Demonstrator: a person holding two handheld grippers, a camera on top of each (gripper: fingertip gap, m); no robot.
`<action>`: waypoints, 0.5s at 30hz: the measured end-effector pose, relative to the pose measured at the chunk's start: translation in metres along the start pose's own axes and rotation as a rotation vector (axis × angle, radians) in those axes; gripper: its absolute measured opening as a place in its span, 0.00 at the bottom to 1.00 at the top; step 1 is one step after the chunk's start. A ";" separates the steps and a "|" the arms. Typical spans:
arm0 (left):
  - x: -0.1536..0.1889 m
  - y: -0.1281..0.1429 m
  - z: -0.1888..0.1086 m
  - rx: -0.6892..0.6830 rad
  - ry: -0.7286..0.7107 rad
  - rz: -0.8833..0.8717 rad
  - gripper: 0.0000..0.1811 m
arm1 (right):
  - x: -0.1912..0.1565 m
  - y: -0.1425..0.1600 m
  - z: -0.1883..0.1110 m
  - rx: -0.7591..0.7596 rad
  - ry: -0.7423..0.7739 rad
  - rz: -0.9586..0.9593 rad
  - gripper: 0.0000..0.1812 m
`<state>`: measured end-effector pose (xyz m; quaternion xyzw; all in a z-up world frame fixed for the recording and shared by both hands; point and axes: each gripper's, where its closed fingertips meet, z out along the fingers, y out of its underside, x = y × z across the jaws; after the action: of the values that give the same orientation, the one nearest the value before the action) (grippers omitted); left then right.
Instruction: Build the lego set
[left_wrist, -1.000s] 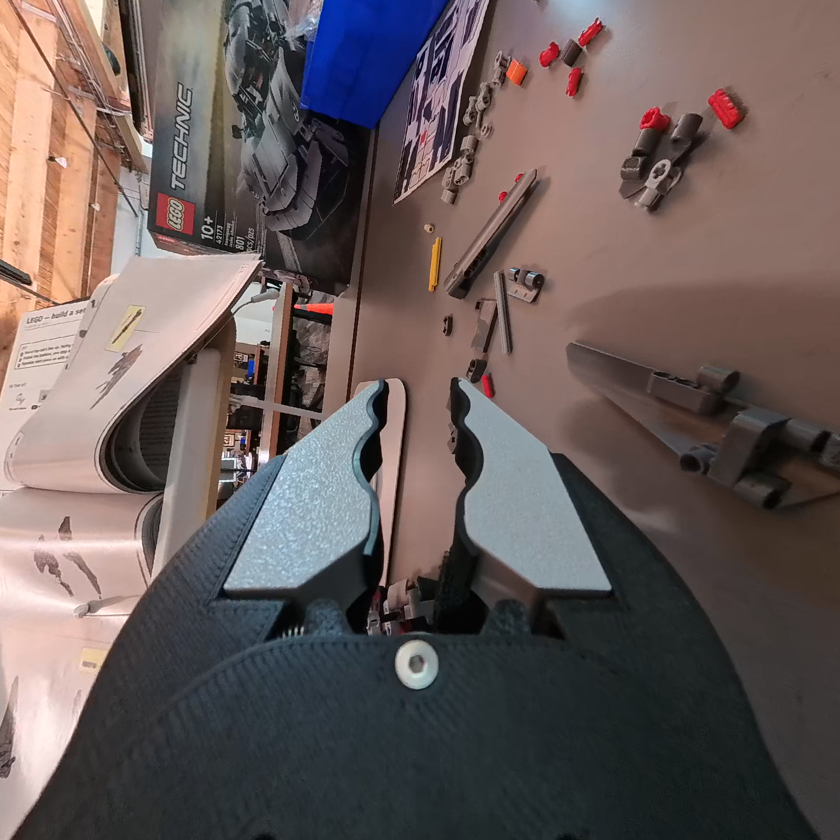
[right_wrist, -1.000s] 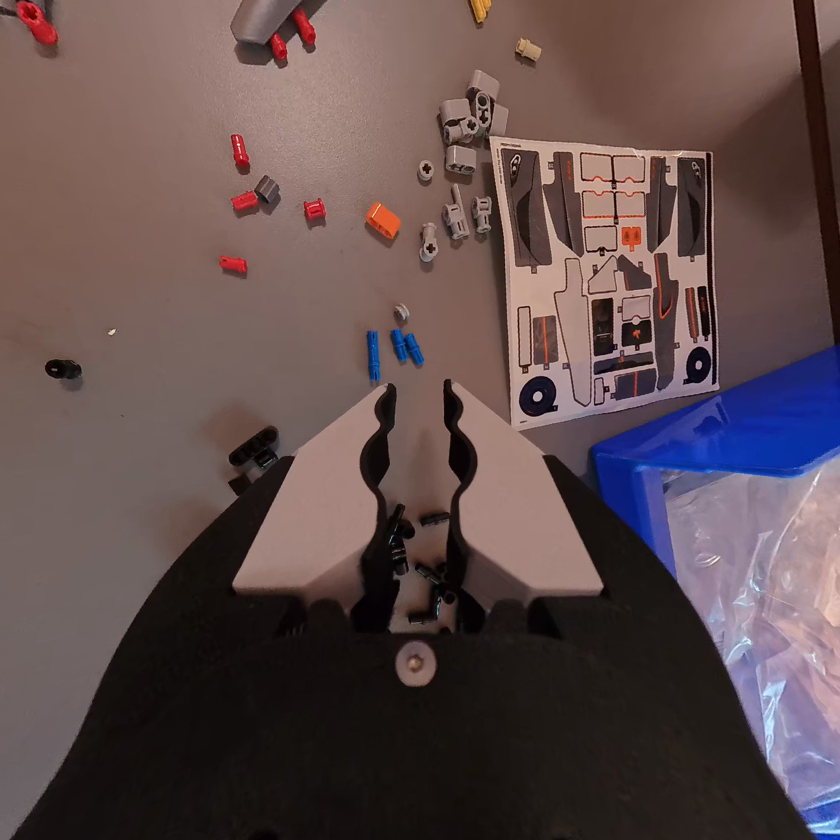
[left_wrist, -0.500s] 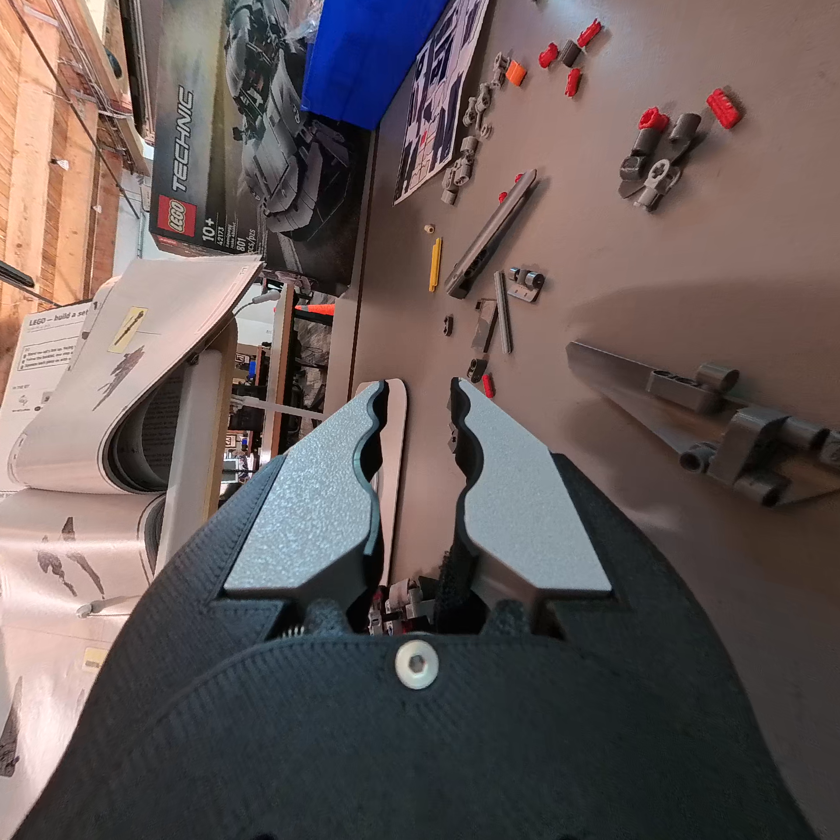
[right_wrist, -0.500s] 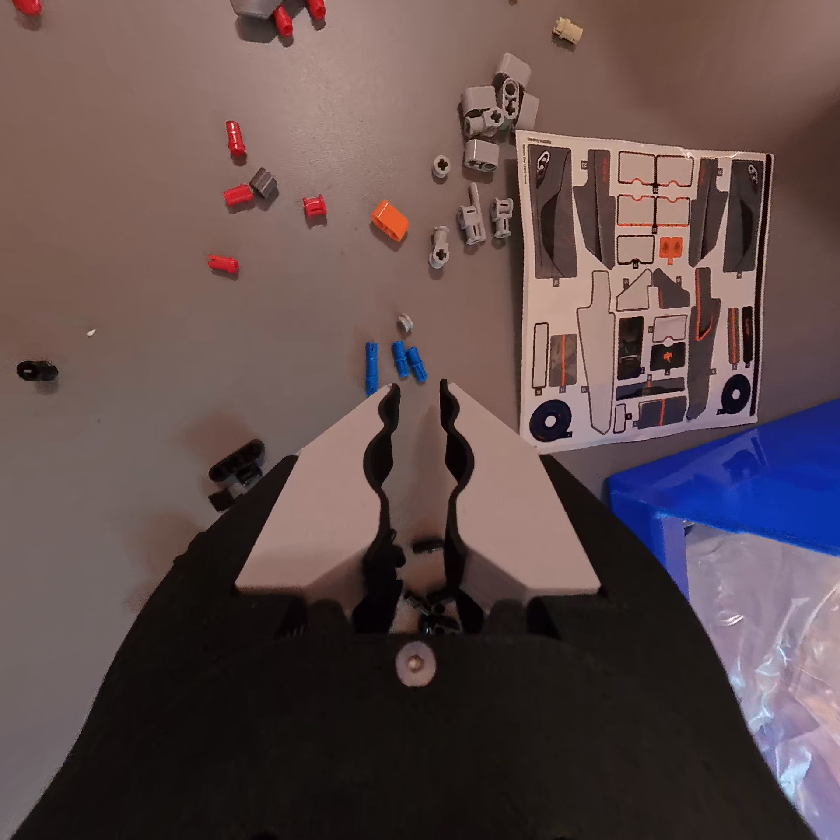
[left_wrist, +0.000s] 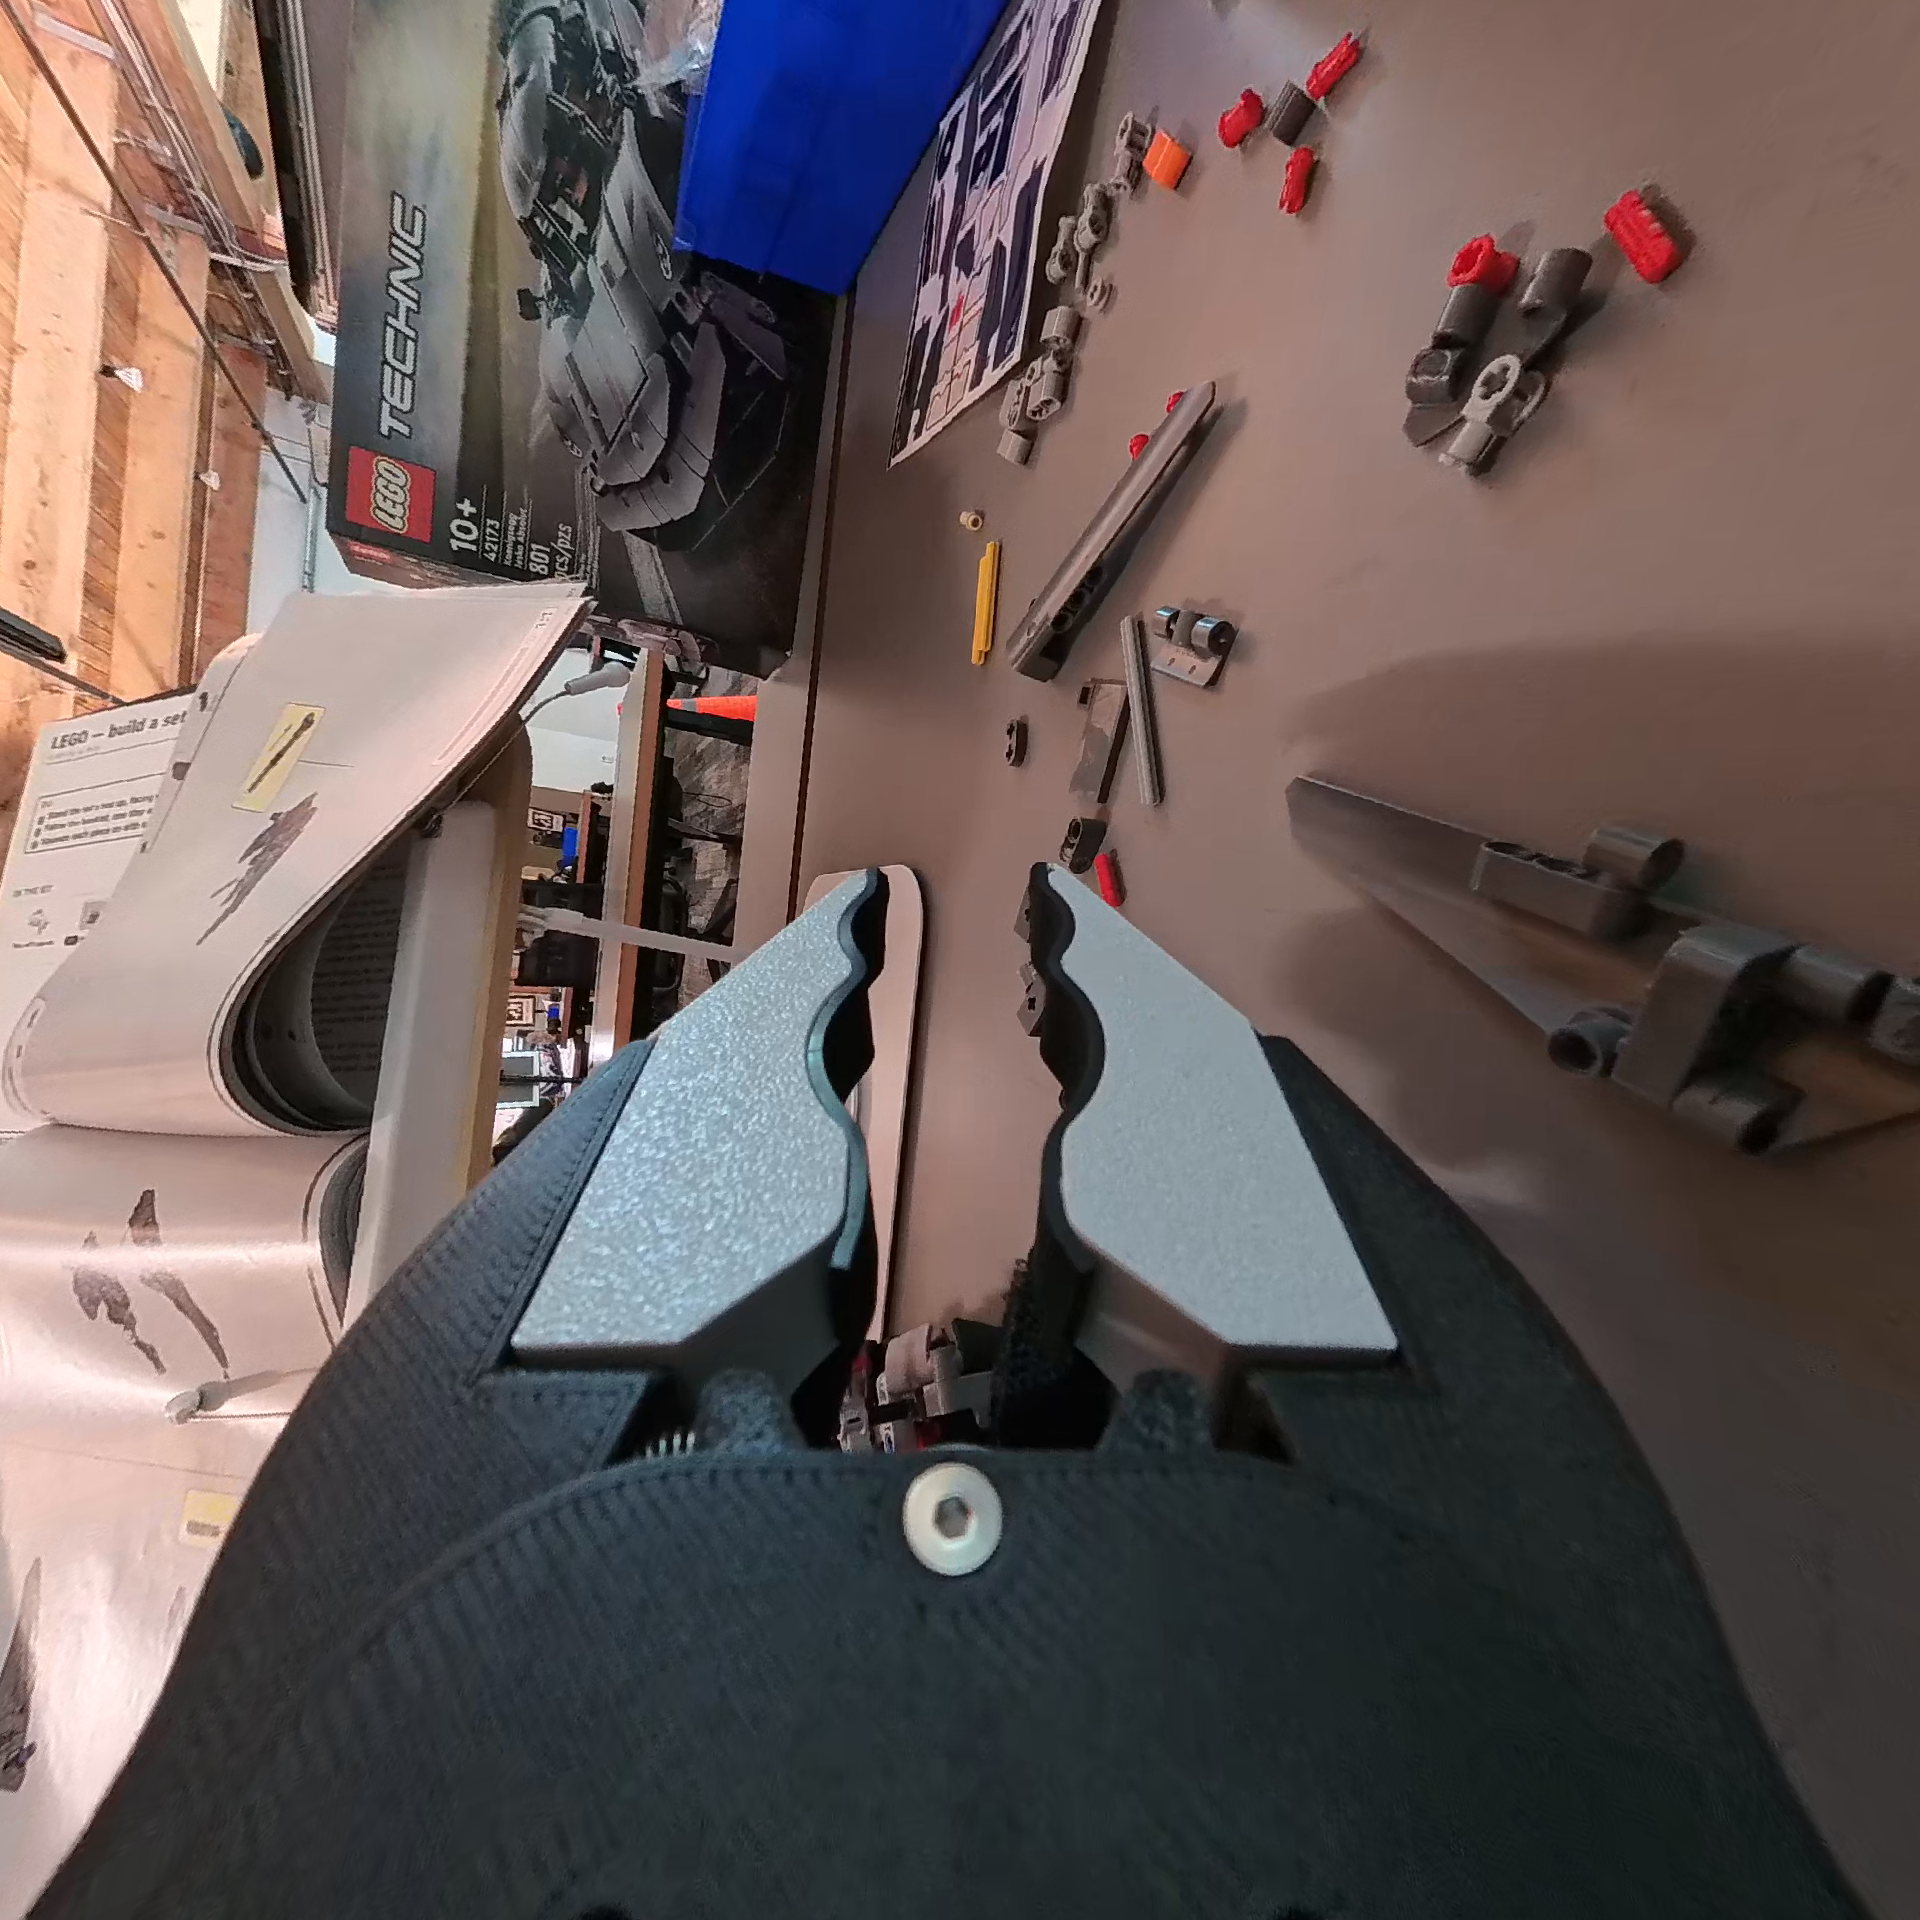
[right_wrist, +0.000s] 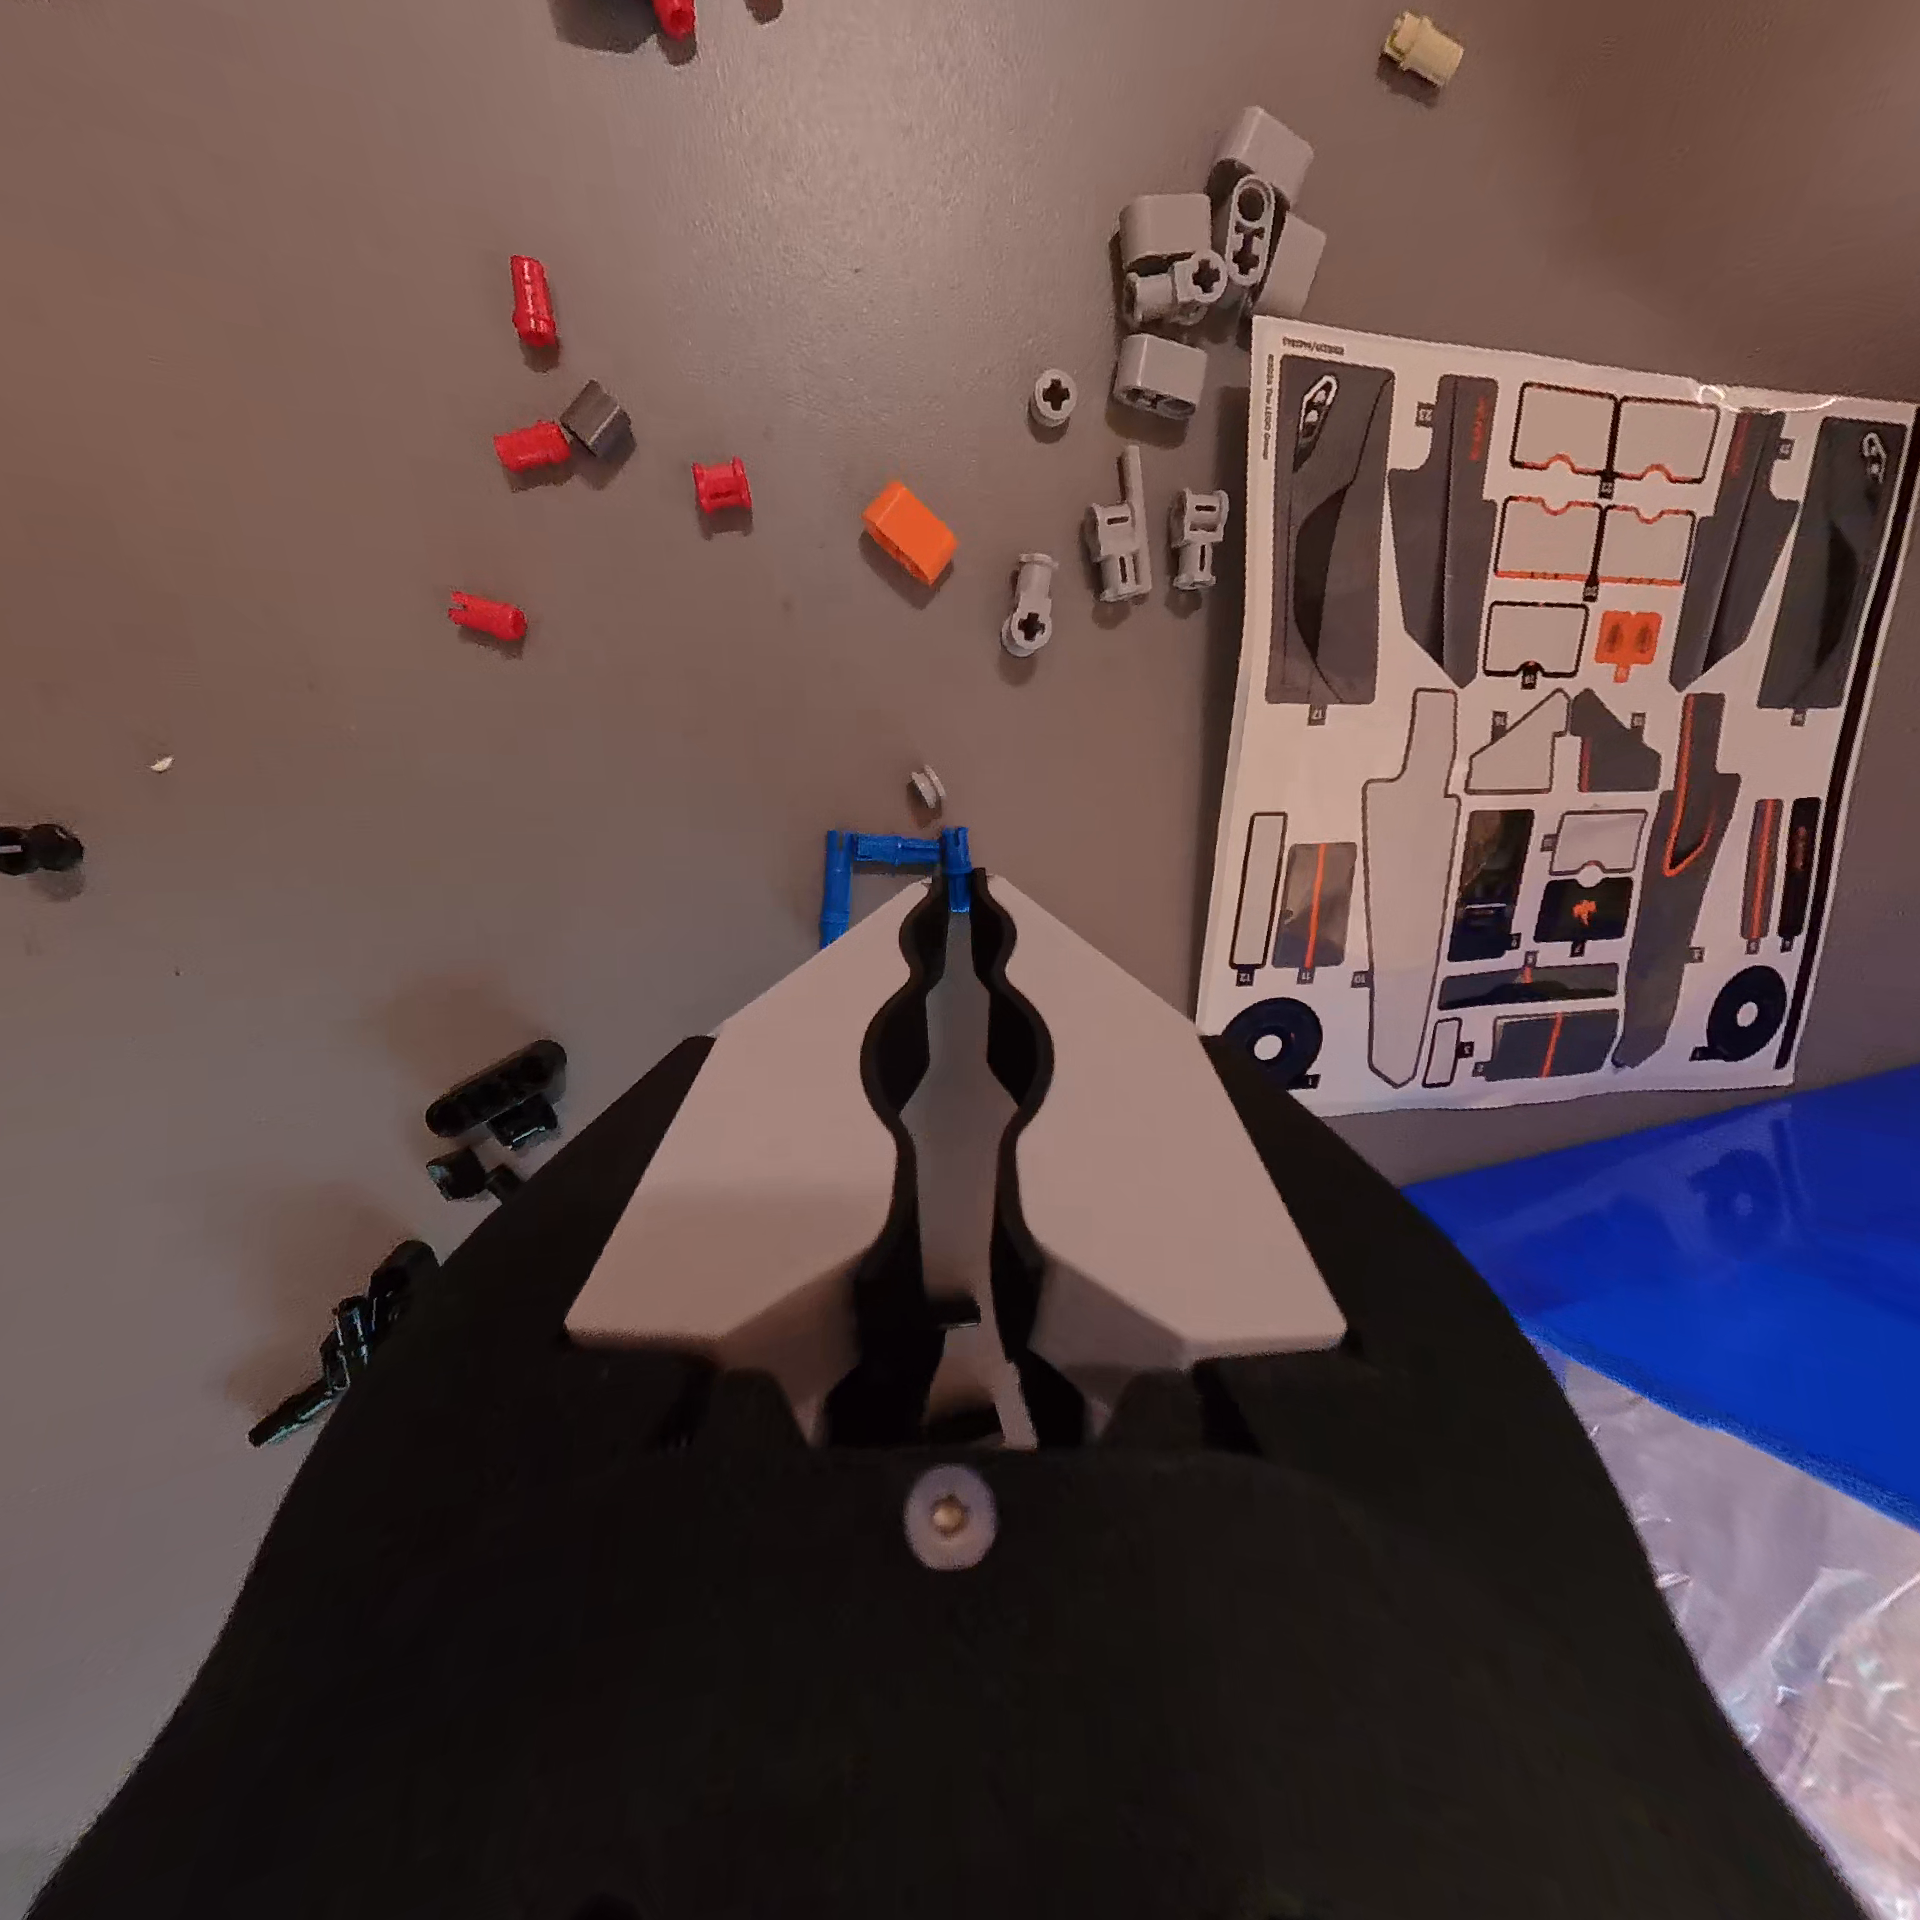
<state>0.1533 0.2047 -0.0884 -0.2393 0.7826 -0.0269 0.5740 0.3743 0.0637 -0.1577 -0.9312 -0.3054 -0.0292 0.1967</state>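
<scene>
While the right hand-held gripper is reaching down over the grey desk, its two tips are pinching together on a small blue pin, so it is clenched on that pin with only a sliver of gap showing farther back between the jaws. That pin is lying straight ahead of the tips, at the far end of the fingers, and its long axis is running near to far, in line with the fingers rather than across them. Two more blue pins are touching it or lying just beside it: one is stretching crosswise to the left, and another is lying near to far at the left end, half hidden behind the left finger. A small grey bushing is sitting just beyond the pinched pin, and a sticker sheet is lying to the right. The left hand-held gripper is hanging released, jaws apart and holding nothing, tilted on its side beside a long grey beam assembly on its right. Judging by this, the right side is the nearer one and the lift is likely needing a straight pull so the neighbours are not dragged along.
</scene>
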 end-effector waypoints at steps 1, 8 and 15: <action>0.000 0.000 0.000 0.000 0.000 0.001 0.14 | 0.001 -0.001 0.000 0.006 0.009 -0.001 0.01; -0.008 -0.013 -0.006 0.049 -0.027 -0.032 0.14 | -0.010 -0.055 -0.037 0.317 0.054 0.165 0.00; -0.029 -0.048 -0.027 0.193 -0.147 -0.103 0.17 | -0.081 -0.190 -0.102 0.966 -0.182 0.300 0.00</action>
<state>0.1515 0.1674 -0.0381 -0.2243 0.7188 -0.1137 0.6481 0.2047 0.1192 -0.0120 -0.7664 -0.1631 0.2250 0.5792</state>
